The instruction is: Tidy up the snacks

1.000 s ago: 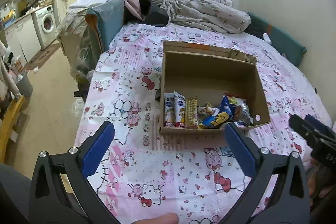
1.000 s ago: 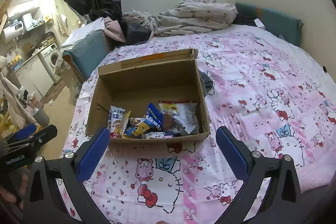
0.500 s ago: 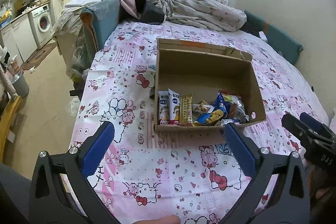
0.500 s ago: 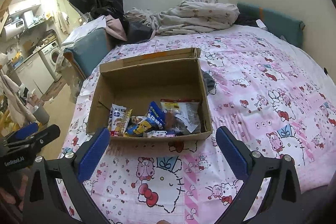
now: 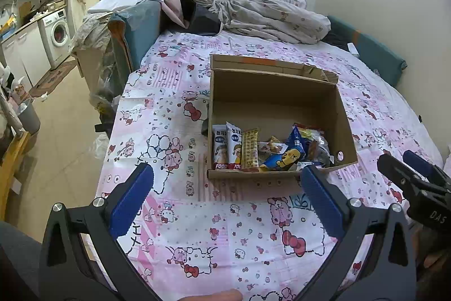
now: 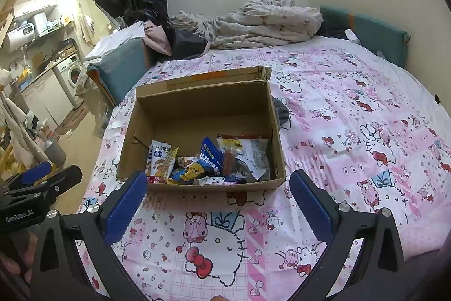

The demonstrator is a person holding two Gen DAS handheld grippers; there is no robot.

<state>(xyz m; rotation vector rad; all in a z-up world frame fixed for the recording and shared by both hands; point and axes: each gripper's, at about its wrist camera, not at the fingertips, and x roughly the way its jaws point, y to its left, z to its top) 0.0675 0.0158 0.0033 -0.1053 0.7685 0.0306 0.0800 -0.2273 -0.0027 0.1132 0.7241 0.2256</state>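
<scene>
An open cardboard box [image 5: 282, 103] [image 6: 203, 109] rests on a pink cartoon-print bedsheet. Along its near wall lie several snack packets: two white pouches [image 5: 227, 147], a yellow bar [image 5: 250, 148], a blue bear packet [image 5: 284, 157] [image 6: 197, 167] and a clear packet [image 6: 248, 153]. My left gripper [image 5: 227, 188] is open above the sheet, just short of the box front, with nothing between its blue pads. Likewise my right gripper [image 6: 218, 193] is open and holds nothing, near the box's front edge. Each gripper shows at the edge of the other's view.
A crumpled duvet [image 5: 270, 16] and dark clothes are piled at the head of the bed. A teal cushion [image 6: 366, 33] lines the right wall. Left of the bed is a teal chair [image 5: 135, 35], then bare floor and a washing machine [image 5: 57, 33].
The left wrist view has drifted a little, so the box now sits slightly left and lower in it. The right view has barely moved. Both grippers stay open.
</scene>
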